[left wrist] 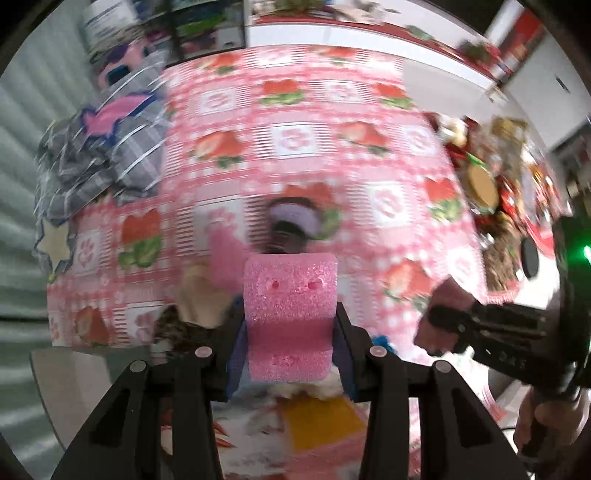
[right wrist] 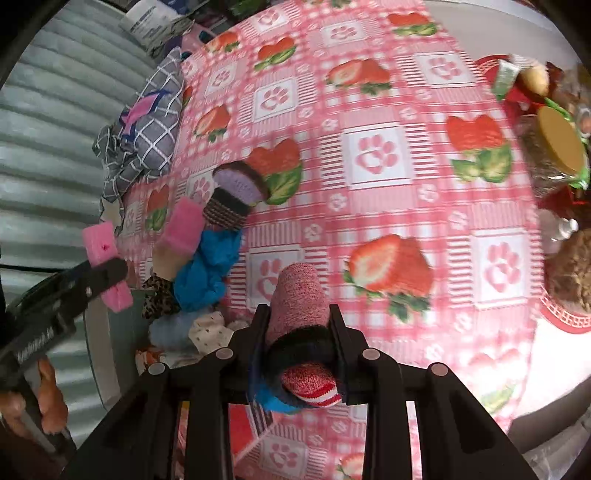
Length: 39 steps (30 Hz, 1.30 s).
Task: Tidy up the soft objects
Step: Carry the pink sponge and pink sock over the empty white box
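Crowding tablecloth (right wrist: 369,206) edge — sock pile (right wrist: 207,273), grey checked fabric (right wrist: 147,136).

Pink foam block (left wrist: 291,317), pink-white checked tablecloth (right wrist: 373,206) with red strawberries and paw prints, grey white-grid cloth (right wrist: 147,136), speckled pink sock (right wrist: 299,302) with black band, blue cloth (right wrist: 210,269), yellow lid (right wrist: 561,146)

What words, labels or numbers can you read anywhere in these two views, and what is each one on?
Nothing reads clearly.
White package at the table's far corner: dark print lines, too small and blurred to read.
Left gripper, seen from the right wrist view: white lettering on its black body, blurred, unreadable.
Right gripper, seen from the left wrist view: small pale marks on its body, unreadable.
Tablecloth: paw prints and strawberries only, no words.
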Available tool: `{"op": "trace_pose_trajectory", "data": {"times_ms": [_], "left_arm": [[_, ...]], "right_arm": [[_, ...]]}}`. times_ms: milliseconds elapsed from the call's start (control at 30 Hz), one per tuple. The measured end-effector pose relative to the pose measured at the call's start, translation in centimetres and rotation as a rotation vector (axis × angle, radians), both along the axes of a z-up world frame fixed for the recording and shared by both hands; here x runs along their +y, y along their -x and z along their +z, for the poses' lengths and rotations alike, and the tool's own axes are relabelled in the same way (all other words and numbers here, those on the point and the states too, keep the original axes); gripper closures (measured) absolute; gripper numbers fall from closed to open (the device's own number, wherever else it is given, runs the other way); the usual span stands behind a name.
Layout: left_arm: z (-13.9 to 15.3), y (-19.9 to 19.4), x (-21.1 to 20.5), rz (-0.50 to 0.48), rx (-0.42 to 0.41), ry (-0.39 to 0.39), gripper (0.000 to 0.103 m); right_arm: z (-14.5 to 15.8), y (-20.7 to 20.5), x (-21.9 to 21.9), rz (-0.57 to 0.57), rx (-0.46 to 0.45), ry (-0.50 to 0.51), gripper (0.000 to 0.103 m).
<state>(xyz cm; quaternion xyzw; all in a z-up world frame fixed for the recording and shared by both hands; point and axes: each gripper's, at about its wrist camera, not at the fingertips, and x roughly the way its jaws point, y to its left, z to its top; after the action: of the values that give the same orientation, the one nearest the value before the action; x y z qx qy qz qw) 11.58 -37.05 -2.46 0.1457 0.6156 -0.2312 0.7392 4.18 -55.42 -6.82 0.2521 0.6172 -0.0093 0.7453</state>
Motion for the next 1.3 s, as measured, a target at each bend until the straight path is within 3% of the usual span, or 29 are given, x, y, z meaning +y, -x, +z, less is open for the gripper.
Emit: {"op": "trace_pose_trajectory", "data": {"times_ms": [333, 500, 633, 767, 1000, 1300], "left_arm": [[3.0, 10.0, -6.2, -0.276, -0.01, 0.029, 0.058], [4.0, 14.2, -5.6, -0.373, 0.001, 0.03, 0.058], [4.7, 16.4, -3.3, -0.392, 0.009, 0.049, 0.058], [5.5, 17.4, 0.7, -0.378, -0.012, 0.046, 0.058], [6.6, 17.0, 9.6, -0.264, -0.061, -0.004, 0.058], [7.9, 15.1, 20.2, -0.031, -0.111, -0.009, 0.058]], "right_arm": [[1.5, 6.6, -2.2, -0.061, 0.02, 0.02, 0.071], [2.0, 9.6, -1.1, -0.065, 0.037, 0.066, 0.071], [2.2, 12.3, 1.7, -0.058, 0.05, 0.081, 0.071], [2.6, 14.9, 5.2, -0.056, 0.064, 0.079, 0.071], [4.0, 18.1, 13.1, 0.001, 0.06, 0.07, 0.071], [7.0, 16.0, 21.6, 0.164, -0.013, 0.114, 0.071]]}}
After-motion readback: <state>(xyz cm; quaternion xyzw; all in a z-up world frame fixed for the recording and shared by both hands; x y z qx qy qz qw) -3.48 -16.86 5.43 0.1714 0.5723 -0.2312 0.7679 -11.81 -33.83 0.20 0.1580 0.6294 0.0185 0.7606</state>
